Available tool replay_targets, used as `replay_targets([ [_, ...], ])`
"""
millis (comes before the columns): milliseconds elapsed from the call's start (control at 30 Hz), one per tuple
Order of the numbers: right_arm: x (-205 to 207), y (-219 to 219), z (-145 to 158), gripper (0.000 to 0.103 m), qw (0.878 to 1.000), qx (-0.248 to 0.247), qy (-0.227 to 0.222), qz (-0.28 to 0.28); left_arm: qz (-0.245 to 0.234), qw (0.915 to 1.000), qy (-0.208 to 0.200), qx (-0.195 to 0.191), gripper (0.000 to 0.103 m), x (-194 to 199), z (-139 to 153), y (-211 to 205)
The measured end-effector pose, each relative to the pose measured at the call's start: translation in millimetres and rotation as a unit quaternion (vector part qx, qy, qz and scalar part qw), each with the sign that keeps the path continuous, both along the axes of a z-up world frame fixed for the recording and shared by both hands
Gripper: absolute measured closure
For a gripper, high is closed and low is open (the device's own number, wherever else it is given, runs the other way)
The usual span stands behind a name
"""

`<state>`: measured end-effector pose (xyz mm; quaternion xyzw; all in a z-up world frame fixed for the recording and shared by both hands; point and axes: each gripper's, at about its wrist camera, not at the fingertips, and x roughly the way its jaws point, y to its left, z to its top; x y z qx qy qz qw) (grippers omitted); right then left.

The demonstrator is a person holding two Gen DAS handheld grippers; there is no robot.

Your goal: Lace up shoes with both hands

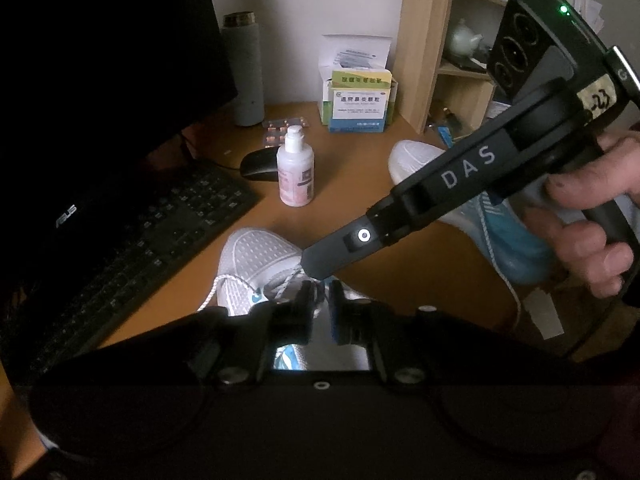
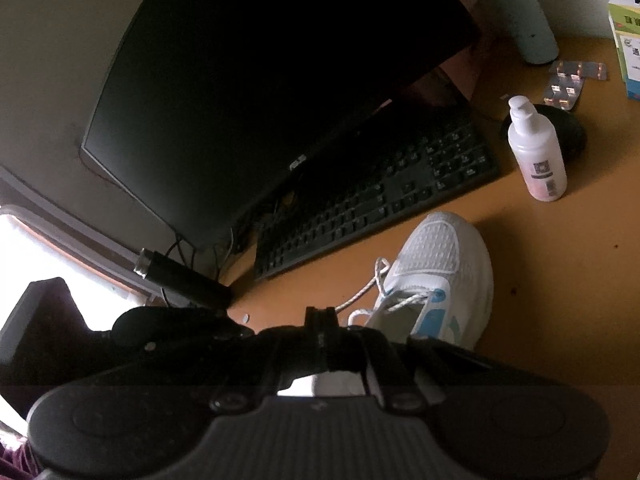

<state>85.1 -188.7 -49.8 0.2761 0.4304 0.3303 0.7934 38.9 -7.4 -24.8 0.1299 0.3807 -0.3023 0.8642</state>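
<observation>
The white shoe (image 2: 436, 276) sits on my wooden desk (image 2: 552, 248), just beside the black keyboard (image 2: 376, 196). Its lace (image 2: 362, 294) runs to my right gripper (image 2: 320, 316), which is closed. My left gripper (image 1: 320, 292) is closed above the laces. A white bottle (image 2: 538, 152) stands near.

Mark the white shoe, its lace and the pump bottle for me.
white shoe (image 2: 436, 252): right wrist view, on the mesh toe.
lace (image 2: 366, 289): right wrist view, on the strand left of the eyelets.
pump bottle (image 1: 295, 172): left wrist view, on the label.
</observation>
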Motion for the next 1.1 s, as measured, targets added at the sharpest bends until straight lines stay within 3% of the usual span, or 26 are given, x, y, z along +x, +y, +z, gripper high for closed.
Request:
replay_targets([
  [100,-1,-1,-1,0.1,1.0,0.005,0.004,-0.001,0.013,0.9999,-0.008,0.001,0.102,1,-1,3],
  [233,-4,-7,5,0.09,1.0,0.0,-0.001,-0.01,0.053,0.9983,-0.022,0.008,0.102,12,4,18],
  [333,-16,0,19,0.079,0.994,-0.091,-0.06,0.013,0.076,0.996,-0.044,0.017,0.102,21,14,27],
  [433,-30,21,20,0.066,0.976,-0.181,-0.105,0.065,0.062,0.9974,-0.035,0.01,0.102,27,9,19],
  [533,-42,40,12,0.07,0.956,-0.24,-0.14,0.098,0.029,0.9994,-0.011,0.011,0.102,25,-7,3],
  [567,-44,43,9,0.08,0.953,-0.246,-0.144,0.101,0.017,0.9997,-0.002,0.018,0.102,23,-14,-4],
  [700,-44,44,4,0.085,0.948,-0.264,-0.15,0.097,-0.004,0.9991,0.024,0.035,0.102,21,-35,-15],
  [1100,-44,30,2,0.085,0.951,-0.263,-0.143,0.078,-0.022,0.9957,0.042,0.079,0.102,34,-61,-34],
])
